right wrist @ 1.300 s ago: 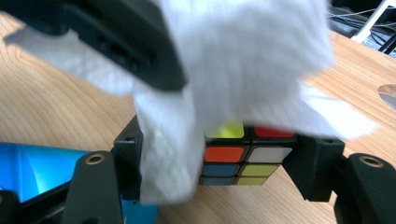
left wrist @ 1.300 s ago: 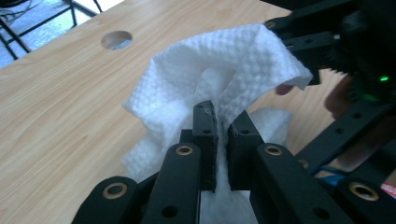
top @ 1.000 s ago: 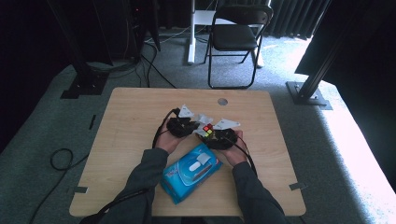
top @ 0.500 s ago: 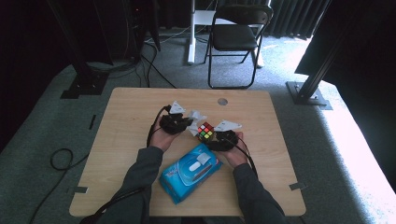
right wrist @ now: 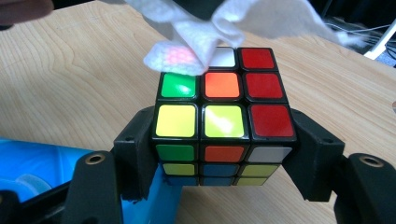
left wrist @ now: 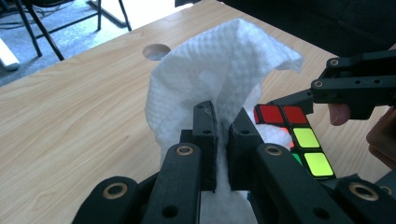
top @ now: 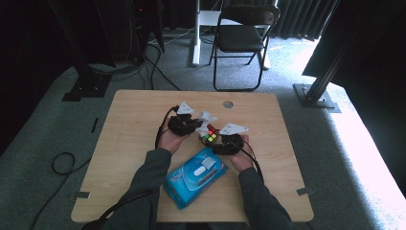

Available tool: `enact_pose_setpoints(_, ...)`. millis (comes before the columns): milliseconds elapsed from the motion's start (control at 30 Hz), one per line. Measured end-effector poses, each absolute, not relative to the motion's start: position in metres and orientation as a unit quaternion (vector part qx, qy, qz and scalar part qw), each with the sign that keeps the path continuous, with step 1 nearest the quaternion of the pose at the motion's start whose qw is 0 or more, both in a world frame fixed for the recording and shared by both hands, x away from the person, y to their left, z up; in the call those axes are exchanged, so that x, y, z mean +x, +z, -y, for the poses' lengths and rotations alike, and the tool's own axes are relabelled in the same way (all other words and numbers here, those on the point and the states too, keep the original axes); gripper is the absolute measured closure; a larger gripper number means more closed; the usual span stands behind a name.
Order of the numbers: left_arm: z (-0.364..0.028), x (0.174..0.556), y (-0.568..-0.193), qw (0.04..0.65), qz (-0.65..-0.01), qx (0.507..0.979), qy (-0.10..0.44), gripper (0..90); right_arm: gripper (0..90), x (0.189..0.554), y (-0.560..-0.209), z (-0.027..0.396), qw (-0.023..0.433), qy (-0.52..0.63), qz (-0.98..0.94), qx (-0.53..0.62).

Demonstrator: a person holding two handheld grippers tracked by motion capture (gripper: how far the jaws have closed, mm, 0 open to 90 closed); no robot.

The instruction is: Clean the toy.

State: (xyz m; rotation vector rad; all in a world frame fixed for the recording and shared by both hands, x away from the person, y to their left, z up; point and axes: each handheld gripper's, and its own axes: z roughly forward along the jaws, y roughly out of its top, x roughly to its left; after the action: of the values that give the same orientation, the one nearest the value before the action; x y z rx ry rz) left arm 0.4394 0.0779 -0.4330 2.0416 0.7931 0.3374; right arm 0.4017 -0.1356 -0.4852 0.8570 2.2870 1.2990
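The puzzle cube (right wrist: 223,122) sits at table (top: 129,129) centre, clamped by the right gripper (right wrist: 223,154). The wipe (left wrist: 219,70), pinched in the left gripper (left wrist: 223,135), touches its top at 11 o'clock. The blue wipe pack (top: 194,175) lies at 6 o'clock; its label is unreadable.

Daylight pours in from the upper right, washing out the floor (top: 368,143) there; the upper left is sunk in dark, and the high view is soft, slightly grainy.
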Motion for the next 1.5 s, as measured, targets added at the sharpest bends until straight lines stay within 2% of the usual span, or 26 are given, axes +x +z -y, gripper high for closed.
enact_pose_setpoints(500, -0.065, 0.446, -0.438, 0.439, -0.32, 0.829, 0.131, 84.7, 34.3, 0.399, -0.484, 0.137, 0.191, 0.469, -0.813, 0.287)
enact_pose_setpoints(967, -0.07, 0.449, -0.478, 0.389, -0.345, 0.847, 0.11, 84.8, 34.3, 0.399, -0.484, 0.139, 0.198, 0.463, -0.813, 0.292)
enact_pose_setpoints(1267, -0.072, 0.449, -0.482, 0.374, -0.343, 0.854, 0.111, 84.8, 34.3, 0.4, -0.481, 0.139, 0.202, 0.468, -0.808, 0.295)
enact_pose_setpoints(1500, -0.074, 0.446, -0.476, 0.384, -0.342, 0.851, 0.107, 84.8, 34.3, 0.402, -0.481, 0.141, 0.199, 0.468, -0.808, 0.298)
